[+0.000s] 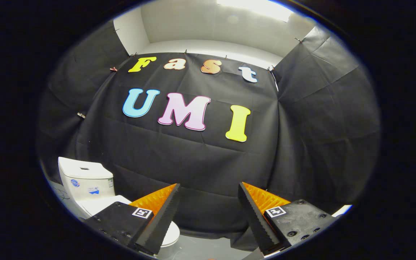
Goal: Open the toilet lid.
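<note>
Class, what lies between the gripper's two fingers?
Nothing: the gripper is open, only the black cloth wall beyond it. The toilet stands beside the left finger.

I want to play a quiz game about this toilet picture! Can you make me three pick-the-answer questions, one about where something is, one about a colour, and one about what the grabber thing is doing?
1. Where is the toilet compared with the tool?
A. Off to the left, partly behind the left finger
B. Between the two fingers
C. Far off to the right

2. What colour is the toilet tank?
A. Blue
B. White
C. Green

3. What are the tool's fingers doing?
A. Pinching the lid
C. Squeezed tight together
B. Spread apart, holding nothing

Answers: 1 A, the tank stands left of the fingers and the bowl peeks out behind the left one. 2 B, the tank is plain white against the black cloth wall. 3 B, a wide gap lies between the fingers with just cloth behind it.
</note>
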A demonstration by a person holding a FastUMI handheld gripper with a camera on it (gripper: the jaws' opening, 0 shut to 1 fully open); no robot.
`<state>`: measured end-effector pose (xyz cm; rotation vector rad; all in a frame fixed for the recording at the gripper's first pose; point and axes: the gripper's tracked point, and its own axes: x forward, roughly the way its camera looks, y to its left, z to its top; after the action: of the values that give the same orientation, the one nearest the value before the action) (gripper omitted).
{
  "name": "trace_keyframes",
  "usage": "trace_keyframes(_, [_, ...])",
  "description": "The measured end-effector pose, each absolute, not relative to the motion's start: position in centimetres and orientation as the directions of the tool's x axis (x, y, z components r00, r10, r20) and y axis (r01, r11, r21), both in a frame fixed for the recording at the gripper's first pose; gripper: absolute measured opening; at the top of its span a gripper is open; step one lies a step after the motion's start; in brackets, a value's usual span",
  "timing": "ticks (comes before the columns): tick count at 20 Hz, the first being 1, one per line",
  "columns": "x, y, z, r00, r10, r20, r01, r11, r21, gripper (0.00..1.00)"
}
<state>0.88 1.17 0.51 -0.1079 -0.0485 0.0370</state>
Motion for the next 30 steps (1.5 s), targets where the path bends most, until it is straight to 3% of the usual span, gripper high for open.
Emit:
trace_keyframes(11, [1.6, -0.9, -1.9, 0.999, -0.010, -0.048, 0.008, 0.999, -0.044, 0.98])
trace_keyframes(19, [3.0, -2.0, -1.1, 0.999, -0.032, -0.011, 0.032, 0.998, -0.050, 0.98])
trace_keyframes(27, [4.4, 0.4, -5.1, 0.991, 0.079, -0.110, -0.079, 0.997, 0.002, 0.98])
trace_keyframes(30, [5.1, 1.6, -9.4, 0.965, 0.144, -0.219, -0.140, 0.990, 0.033, 0.98])
